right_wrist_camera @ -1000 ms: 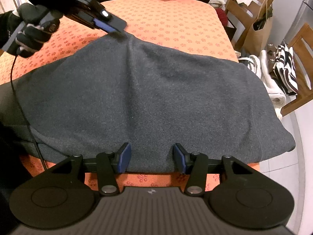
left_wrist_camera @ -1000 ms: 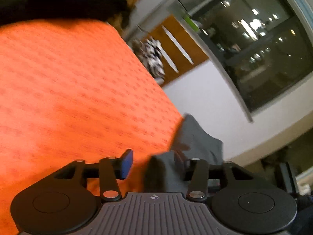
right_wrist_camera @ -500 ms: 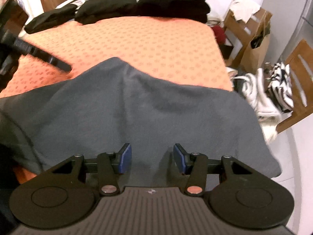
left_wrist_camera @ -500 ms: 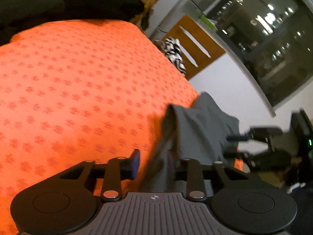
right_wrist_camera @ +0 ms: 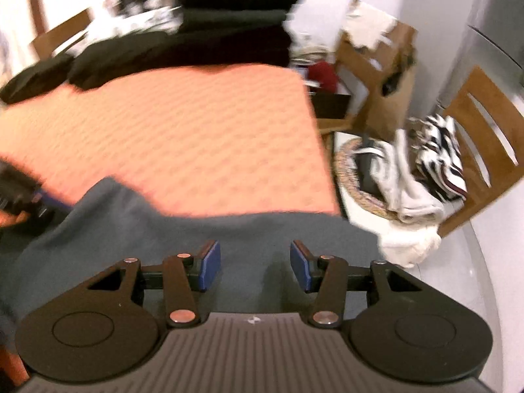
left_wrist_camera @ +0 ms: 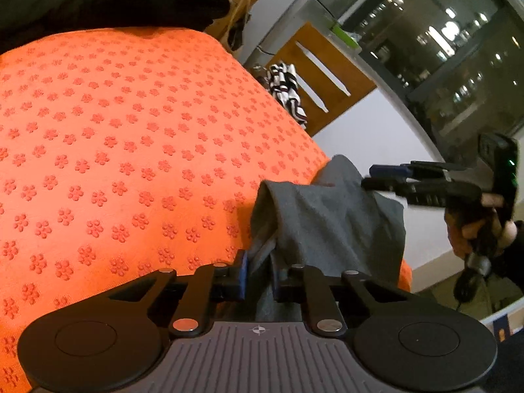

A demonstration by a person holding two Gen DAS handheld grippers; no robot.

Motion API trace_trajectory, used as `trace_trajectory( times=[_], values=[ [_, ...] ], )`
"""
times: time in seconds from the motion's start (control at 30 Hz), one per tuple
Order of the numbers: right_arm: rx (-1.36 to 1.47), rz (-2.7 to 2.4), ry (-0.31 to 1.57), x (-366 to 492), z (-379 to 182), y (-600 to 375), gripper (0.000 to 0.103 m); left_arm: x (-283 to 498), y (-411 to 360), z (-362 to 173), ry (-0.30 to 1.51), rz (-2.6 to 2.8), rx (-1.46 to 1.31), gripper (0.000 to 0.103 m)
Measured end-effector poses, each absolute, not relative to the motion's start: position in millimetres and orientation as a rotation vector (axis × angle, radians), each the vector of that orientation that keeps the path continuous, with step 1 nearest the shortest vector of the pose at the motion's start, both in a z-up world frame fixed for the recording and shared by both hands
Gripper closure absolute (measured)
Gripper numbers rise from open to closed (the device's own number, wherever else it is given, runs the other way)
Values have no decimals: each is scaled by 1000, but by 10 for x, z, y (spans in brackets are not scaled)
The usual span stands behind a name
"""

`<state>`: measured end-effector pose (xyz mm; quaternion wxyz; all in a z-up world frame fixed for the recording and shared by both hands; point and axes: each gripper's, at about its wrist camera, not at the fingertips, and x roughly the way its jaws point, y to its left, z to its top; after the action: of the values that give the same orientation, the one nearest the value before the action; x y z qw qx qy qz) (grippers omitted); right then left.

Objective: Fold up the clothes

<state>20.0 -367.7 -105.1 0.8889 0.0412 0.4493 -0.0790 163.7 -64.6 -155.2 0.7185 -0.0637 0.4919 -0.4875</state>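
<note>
left gripper (left_wrist_camera: 258,275): jaws drawn in tight on a bunched fold of the dark grey knit garment (left_wrist_camera: 330,222), cloth pinched between the blue pads. the garment rises from this grip in a peaked fold and drapes across the near right corner of the orange table cover with a raised flower pattern (left_wrist_camera: 131,150), part of it hanging over the edge.

right gripper (right_wrist_camera: 254,265): jaws spread wide, nothing between the blue pads (right_wrist_camera: 209,263); it hangs just above the grey cloth. this view is motion-blurred, so contact with the fabric cannot be confirmed. in the left wrist view the same gripper sits at the far side of the garment, held by a hand (left_wrist_camera: 475,232).

the rest of the orange cover lies bare. folded black clothes (right_wrist_camera: 229,32) are stacked at its far edge. beside the table, a woven basket (right_wrist_camera: 353,183) holds white and striped laundry, next to a slatted wooden chair (right_wrist_camera: 488,137).
</note>
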Motion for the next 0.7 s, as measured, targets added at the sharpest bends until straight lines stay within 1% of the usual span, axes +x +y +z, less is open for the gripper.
trace_trajectory(
  times=[0.17, 0.37, 0.57, 0.67, 0.7],
  values=[
    [293, -303, 936, 325, -1138, -4439, 49, 1687, -668, -1604, 1128, -1067, -205, 86],
    [547, -362, 975, 377, -1430, -5093, 49, 1779, -742, -1684, 1168, -1071, -302, 86],
    [697, -343, 1023, 426, -1721, -5271, 49, 1846, -845, -1728, 1188, -1104, -371, 86],
    [753, -324, 1035, 464, -1793, -5307, 49, 1867, -891, -1751, 1195, -1115, -395, 82],
    [774, -316, 1037, 473, -1812, -5320, 53, 1874, -907, -1759, 1198, -1119, -403, 81]
  ],
)
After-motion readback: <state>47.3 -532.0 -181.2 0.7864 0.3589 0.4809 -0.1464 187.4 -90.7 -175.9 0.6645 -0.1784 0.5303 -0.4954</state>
